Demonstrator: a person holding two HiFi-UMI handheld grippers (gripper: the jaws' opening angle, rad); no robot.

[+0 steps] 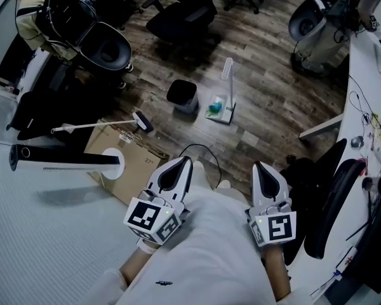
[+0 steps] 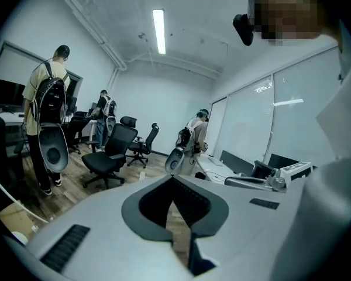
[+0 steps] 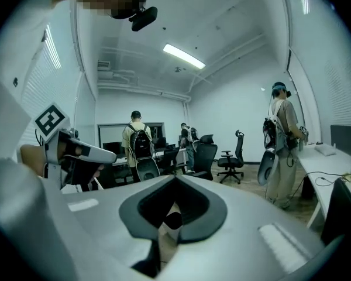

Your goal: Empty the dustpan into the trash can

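**chair_row_lurker:** can't see past the chairs from here. What's going on with the tongs?

**by_the_door:** The person has both pairs close in front of their body, pointing out over the floor and tipped slightly down. The left tongs (image 1: 187, 161) are shut tight, tips pressed together, with nothing in them. The right tongs (image 1: 259, 166) are the same, fully closed and empty.

**chair_row_lurker:** and the dustpan?

**by_the_door:** The dustpan (image 1: 221, 112) is sitting on the wood floor (image 1: 267, 94), well ahead of both tongs, with its long handle sticking straight up. Something teal-green is lying in the pan, can't tell what. The black trash can (image 1: 182, 94) stands upright just beside it, on its left from where the person stands. They're close, but there looks to be a sliver of floor between them.

**chair_row_lurker:** anything else lying about?

**by_the_door:** A few things:
- A white-handled broom (image 1: 95, 126) lies flat on the floor left of the can. Its brush head points toward the can, and it's right by a cardboard box (image 1: 136, 161).
- A black office chair (image 1: 181, 18) is further back, behind the can.
- A white tabletop (image 1: 368, 100) runs along the right side with cables and small bits scattered on it.
- Some people with backpacks are standing around at the far end. One in a pale yellow shirt (image 1: 32, 8) is off to the left.
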